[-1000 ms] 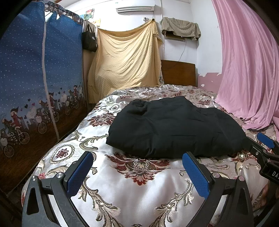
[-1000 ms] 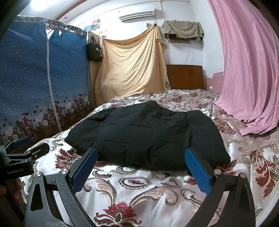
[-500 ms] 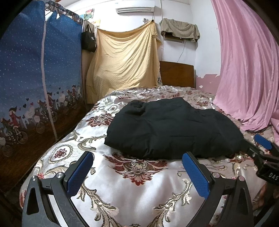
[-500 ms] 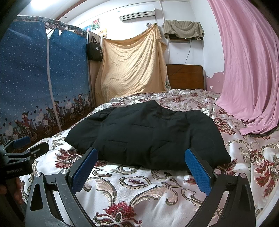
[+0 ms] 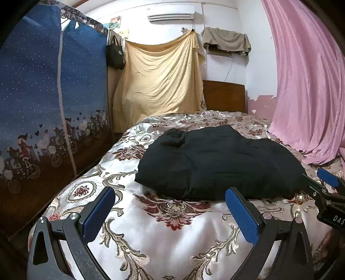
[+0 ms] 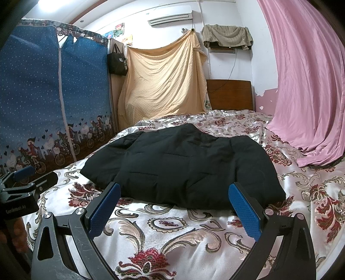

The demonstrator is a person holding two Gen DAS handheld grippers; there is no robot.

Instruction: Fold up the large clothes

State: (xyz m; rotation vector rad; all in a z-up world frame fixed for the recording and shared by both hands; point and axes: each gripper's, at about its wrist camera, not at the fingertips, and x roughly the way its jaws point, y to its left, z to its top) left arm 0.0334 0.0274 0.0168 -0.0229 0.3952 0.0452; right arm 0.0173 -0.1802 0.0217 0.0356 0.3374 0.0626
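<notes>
A bed (image 5: 172, 232) fills the room, covered by a shiny white spread patterned with red flowers and tan scrolls. To its left stands a blue fabric wardrobe (image 5: 43, 103) printed with cyclists; on its right a pink curtain (image 5: 306, 86) falls onto the bedding. At the far end a yellow sheet (image 5: 159, 84) hangs beside a brown headboard (image 5: 224, 98), below a white air conditioner (image 5: 170, 16). A black bag (image 5: 115, 55) hangs near the wardrobe.

A black padded jacket (image 6: 185, 168) lies folded in a thick bundle mid-bed.

The left gripper (image 5: 170, 215) and the right gripper (image 6: 174, 211) both hover near the jacket's front edge, jaws spread wide, holding nothing.
</notes>
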